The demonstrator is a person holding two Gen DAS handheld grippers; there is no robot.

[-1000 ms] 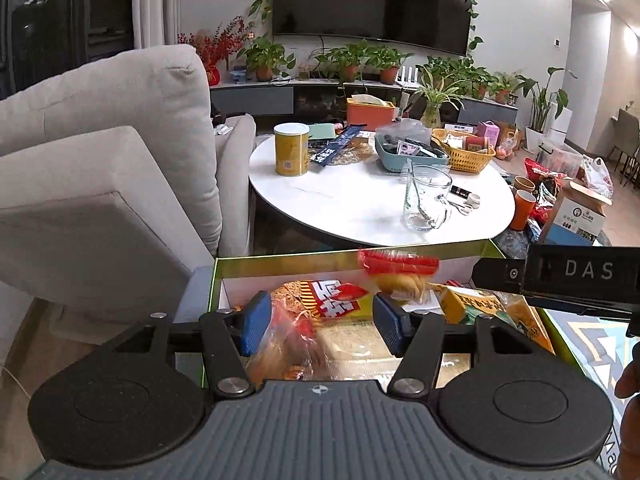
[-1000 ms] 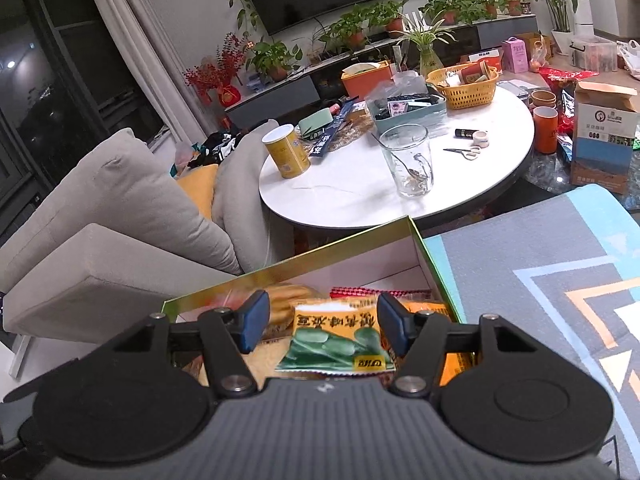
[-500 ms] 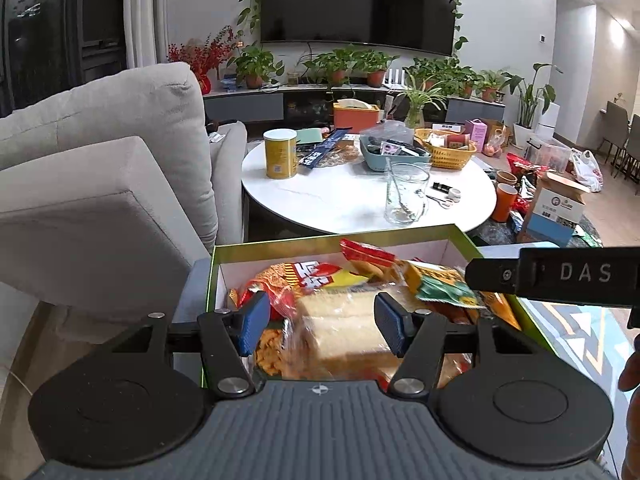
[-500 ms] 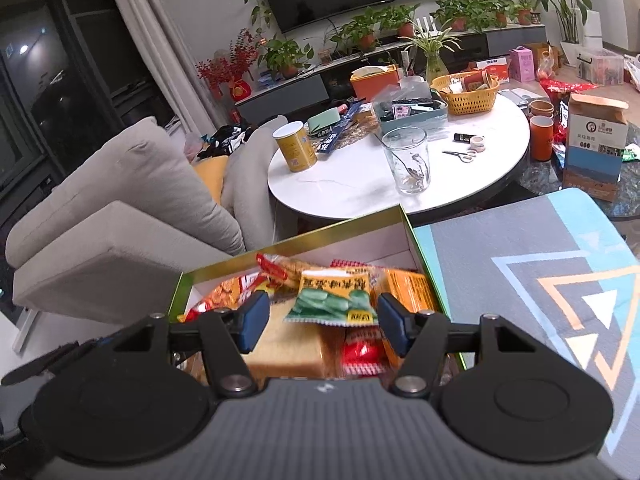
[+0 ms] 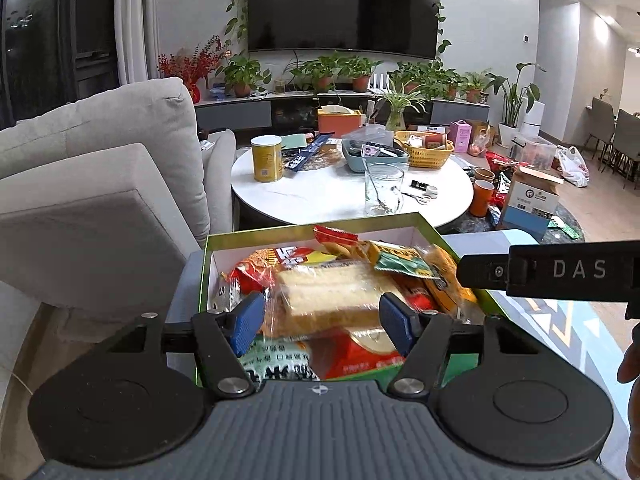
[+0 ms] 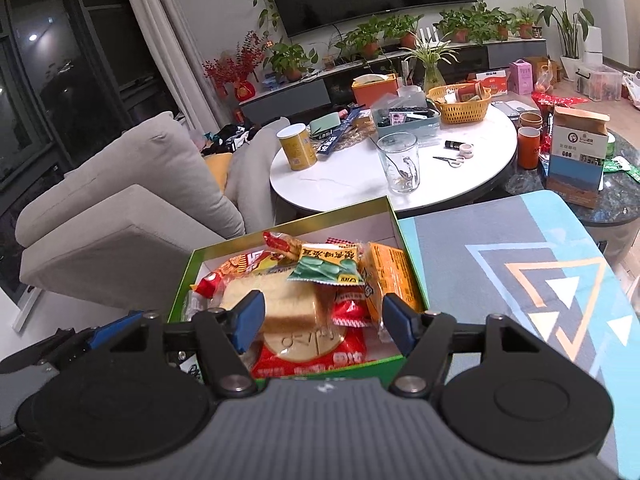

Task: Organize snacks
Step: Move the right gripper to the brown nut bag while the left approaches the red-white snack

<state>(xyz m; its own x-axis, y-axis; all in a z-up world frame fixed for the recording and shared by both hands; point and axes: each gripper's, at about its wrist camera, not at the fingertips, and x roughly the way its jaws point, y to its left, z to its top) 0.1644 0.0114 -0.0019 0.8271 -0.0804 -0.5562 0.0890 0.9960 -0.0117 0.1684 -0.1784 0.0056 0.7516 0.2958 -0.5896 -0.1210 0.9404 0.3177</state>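
Note:
A green box [image 5: 280, 230] [image 6: 288, 225] lies open and heaped with snack packs. On top rests a clear-wrapped bread pack [image 5: 332, 292] [image 6: 276, 300], with a green packet [image 6: 324, 270] and an orange packet [image 6: 390, 280] beside it. A red biscuit pack [image 6: 304, 348] sits nearest me. My left gripper [image 5: 322, 325] hovers over the box's near edge with its jaws opening. The bread shows between the pads, which do not press it. My right gripper [image 6: 323, 324] hangs open over the same box, holding nothing. Its side shows as a black bar [image 5: 560, 276].
A grey sofa [image 5: 92, 184] flanks the box on the left. Behind stands a round white table [image 6: 352, 176] with a glass jug [image 6: 400, 164], a yellow can [image 6: 296, 148] and baskets. A patterned mat [image 6: 520, 280] lies to the right. A person's fingers [image 5: 632, 364] show at the edge.
Both grippers have drawn back and up from the box, so more of it shows. The left jaws have widened off the bread pack, which now lies in the box.

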